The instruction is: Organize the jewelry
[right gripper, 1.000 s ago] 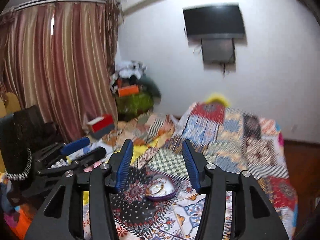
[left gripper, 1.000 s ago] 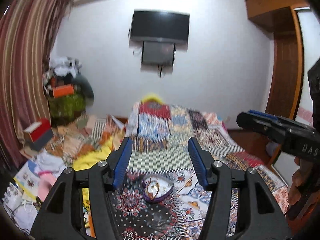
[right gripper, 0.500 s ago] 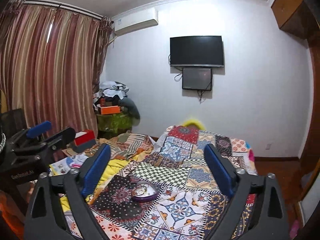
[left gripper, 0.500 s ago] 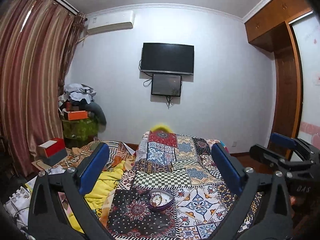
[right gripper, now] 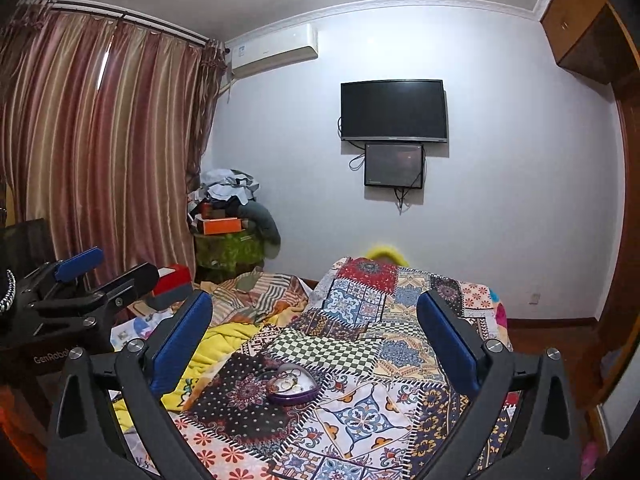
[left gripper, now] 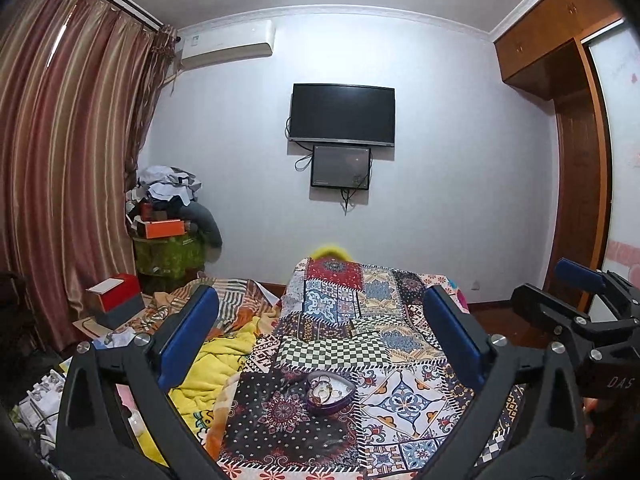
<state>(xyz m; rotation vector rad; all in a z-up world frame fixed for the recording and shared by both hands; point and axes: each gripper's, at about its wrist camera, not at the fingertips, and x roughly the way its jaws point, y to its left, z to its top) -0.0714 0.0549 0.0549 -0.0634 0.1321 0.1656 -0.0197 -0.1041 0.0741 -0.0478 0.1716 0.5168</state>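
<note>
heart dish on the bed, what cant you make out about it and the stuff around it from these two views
- Heart-shaped dish: the jewelry in it is too small in both views to name or count.
- Black bust with a beaded necklace: cut off by the left edge of the right wrist view.
- Left tongs and right tongs, both open: their bodies hide the near bedspread corners.
- Hands: only a sliver shows, at the left view's right edge.

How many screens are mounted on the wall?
2: a large black screen, and a smaller screen directly below it, both dark. None seems hidden.
</note>
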